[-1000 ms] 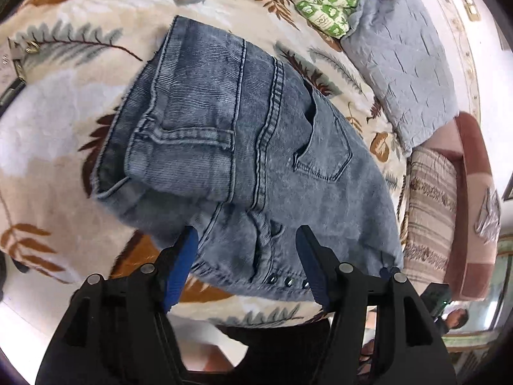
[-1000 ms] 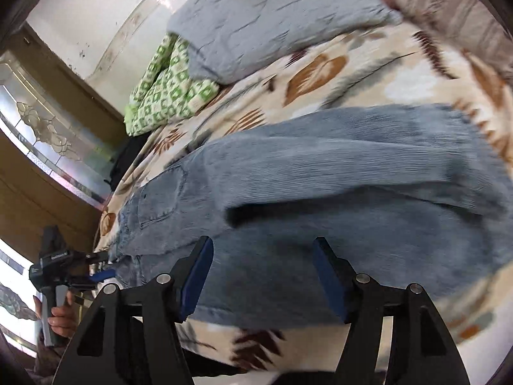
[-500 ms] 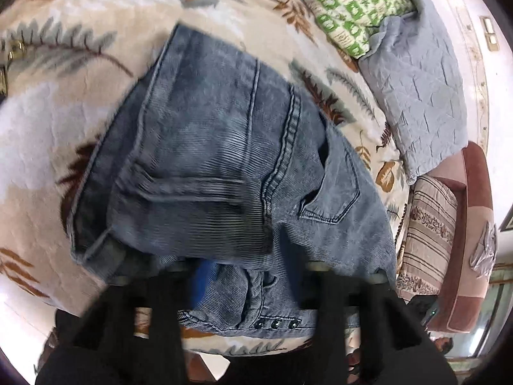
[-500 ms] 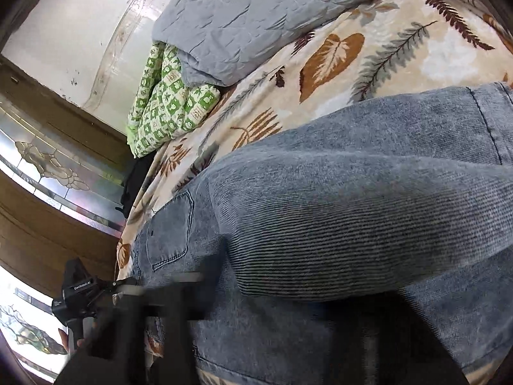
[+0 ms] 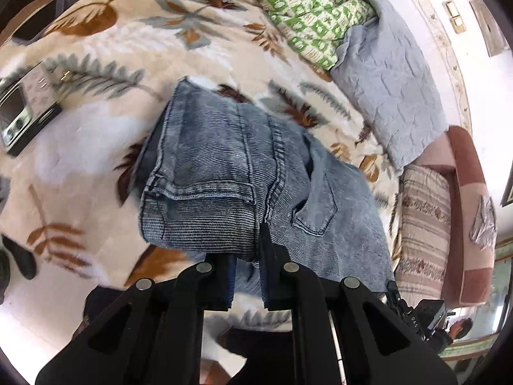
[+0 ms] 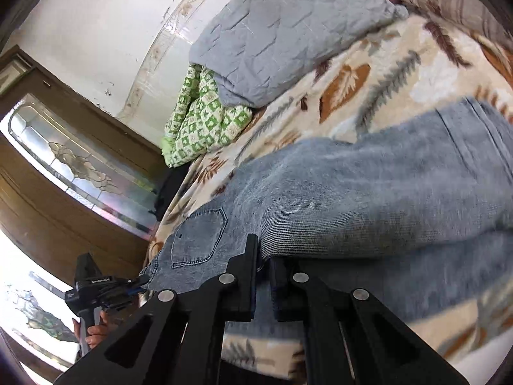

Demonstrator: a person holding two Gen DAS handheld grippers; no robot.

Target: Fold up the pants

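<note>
— Where, exactly, are the jeans (image 5: 224, 173)?
— Folded on the leaf-print bed (image 5: 96, 147). My left fingers (image 5: 247, 256) pinch the folded leg edge; my right fingers (image 6: 263, 266) are clamped on denim near the back pocket (image 6: 197, 237).

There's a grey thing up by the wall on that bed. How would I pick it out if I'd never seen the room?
Start at the leaf-print blanket covering the bed, where the jeans lie. Look towards the wall: the grey quilted cover lies between a green checked quilt and a striped pillow. It alone is plain, unpatterned grey.
</note>
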